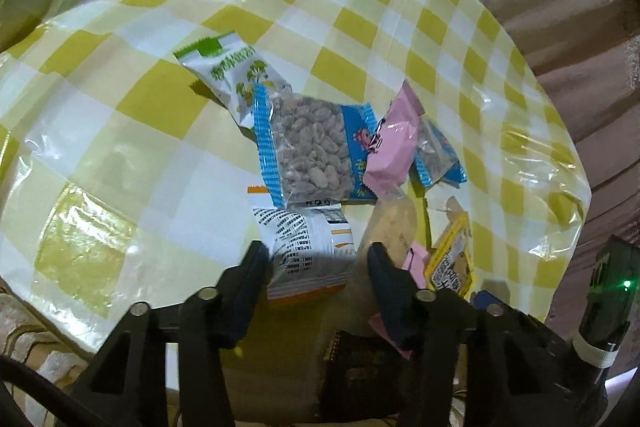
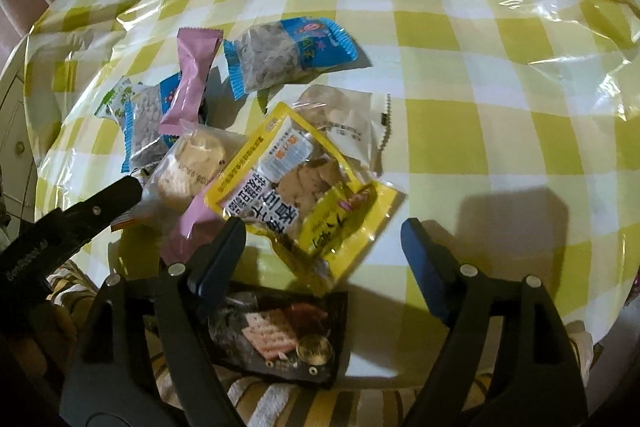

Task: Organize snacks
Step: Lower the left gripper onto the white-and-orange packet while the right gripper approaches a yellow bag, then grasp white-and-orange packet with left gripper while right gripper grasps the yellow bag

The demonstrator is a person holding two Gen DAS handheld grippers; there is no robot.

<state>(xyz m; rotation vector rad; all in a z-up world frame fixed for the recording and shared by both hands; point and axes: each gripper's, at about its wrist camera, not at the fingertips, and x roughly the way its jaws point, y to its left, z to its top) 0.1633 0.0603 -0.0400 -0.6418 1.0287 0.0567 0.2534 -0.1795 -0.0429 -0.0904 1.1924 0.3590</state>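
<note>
Your left gripper [image 1: 318, 259] stands open around the white-and-orange packet [image 1: 308, 251]; your right gripper [image 2: 324, 243], also open, hovers beside the yellow packet [image 2: 304, 183].

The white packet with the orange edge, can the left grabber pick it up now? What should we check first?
1. Left gripper open: ok.
2. White packet lies between its fingers: ok.
3. Fingers touching the packet: cannot tell.
4. Packet free to lift: not ok, the blue peanut bag overlaps its far end.
5. Right gripper out of the way: ok, open, holding nothing, over the tablecloth beside the yellow packet.
6. Packet flat on the tablecloth: cannot tell.
</note>
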